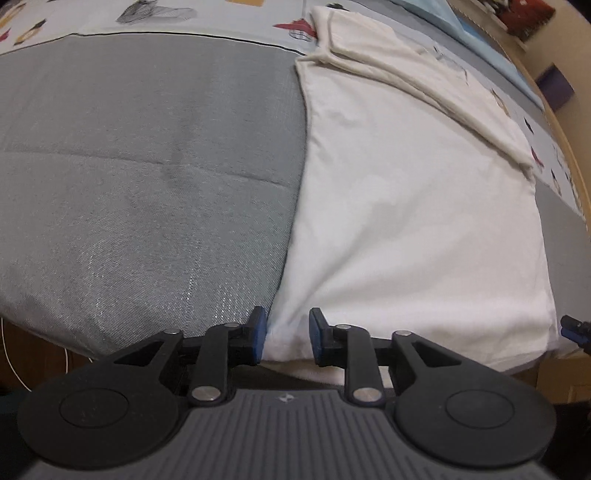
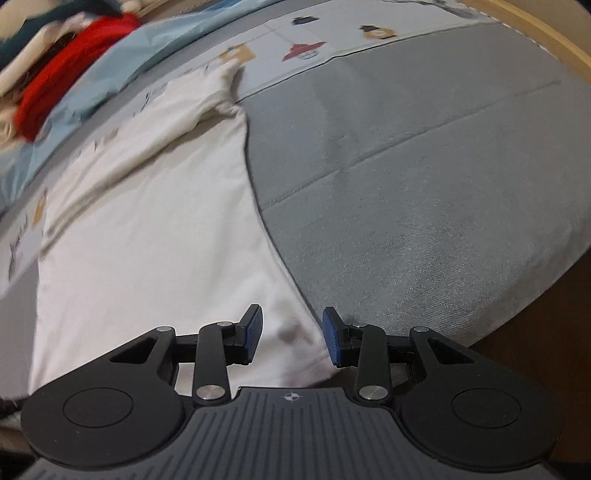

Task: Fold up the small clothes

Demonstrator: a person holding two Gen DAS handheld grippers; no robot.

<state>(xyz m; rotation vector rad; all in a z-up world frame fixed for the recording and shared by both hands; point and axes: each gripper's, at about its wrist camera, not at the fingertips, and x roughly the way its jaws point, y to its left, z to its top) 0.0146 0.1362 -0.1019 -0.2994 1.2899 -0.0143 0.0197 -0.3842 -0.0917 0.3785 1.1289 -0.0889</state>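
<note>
A white garment (image 1: 406,206) lies flat on the grey bed cover (image 1: 140,177), with one sleeve folded across its far part (image 1: 406,62). My left gripper (image 1: 286,334) is open with its blue pads on either side of the garment's near left corner at the bed's front edge. In the right wrist view the same garment (image 2: 147,229) spreads to the left. My right gripper (image 2: 291,338) is open over its near right corner, which lies between the pads. The tip of the right gripper (image 1: 574,328) shows at the right edge of the left wrist view.
A patterned sheet (image 1: 184,18) covers the far part of the bed. A light blue cloth (image 2: 122,62) and a red and dark pile of clothes (image 2: 66,66) lie beyond the garment. A wooden bed frame (image 2: 546,40) curves along the far right. Dark floor lies below the bed's front edge.
</note>
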